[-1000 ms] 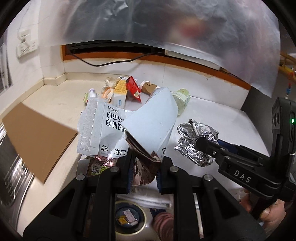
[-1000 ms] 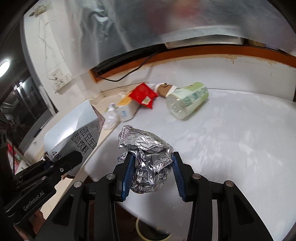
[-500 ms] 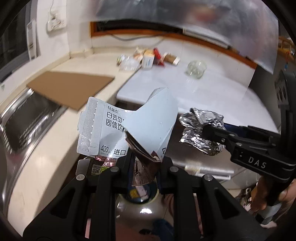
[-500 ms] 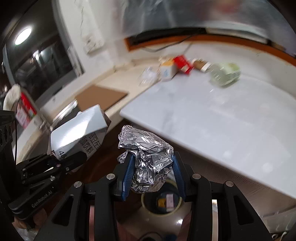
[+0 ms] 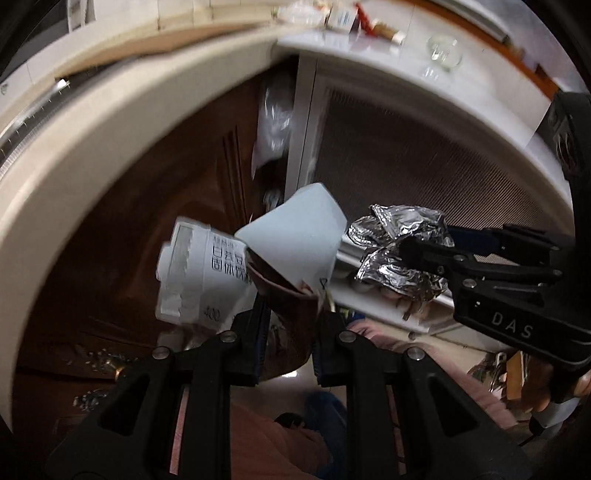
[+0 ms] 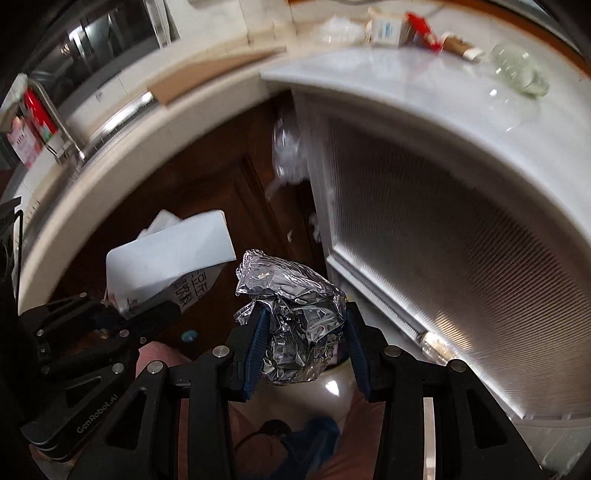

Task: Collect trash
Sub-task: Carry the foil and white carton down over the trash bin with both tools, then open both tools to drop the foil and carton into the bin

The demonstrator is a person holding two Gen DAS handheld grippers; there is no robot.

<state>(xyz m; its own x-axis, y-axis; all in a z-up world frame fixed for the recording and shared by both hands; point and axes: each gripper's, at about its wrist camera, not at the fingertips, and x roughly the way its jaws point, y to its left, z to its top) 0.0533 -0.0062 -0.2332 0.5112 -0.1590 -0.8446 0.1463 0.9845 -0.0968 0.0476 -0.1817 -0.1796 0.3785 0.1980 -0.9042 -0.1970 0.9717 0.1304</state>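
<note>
My left gripper (image 5: 290, 325) is shut on a crumpled pale blue drink carton (image 5: 291, 236) with printed characters; the carton also shows in the right wrist view (image 6: 173, 254). My right gripper (image 6: 304, 339) is shut on a ball of crumpled aluminium foil (image 6: 295, 314), seen to the right in the left wrist view (image 5: 399, 254). Both grippers are below the counter edge, side by side in front of the cabinets. A round glossy bin (image 6: 332, 387) shows just beneath the foil; its opening is hidden.
More trash lies far back on the white counter (image 6: 424, 85): a small carton (image 6: 386, 27), a red wrapper (image 6: 421, 27), a clear plastic cup (image 6: 521, 70). A dark wooden cabinet door (image 5: 147, 236), a ribbed white panel (image 6: 461, 236) and a sink tap (image 6: 55, 114) are near.
Both grippers have dropped from counter height to below the counter edge, each still holding its item. The view now faces the cabinet fronts; the bin lies right under the foil.
</note>
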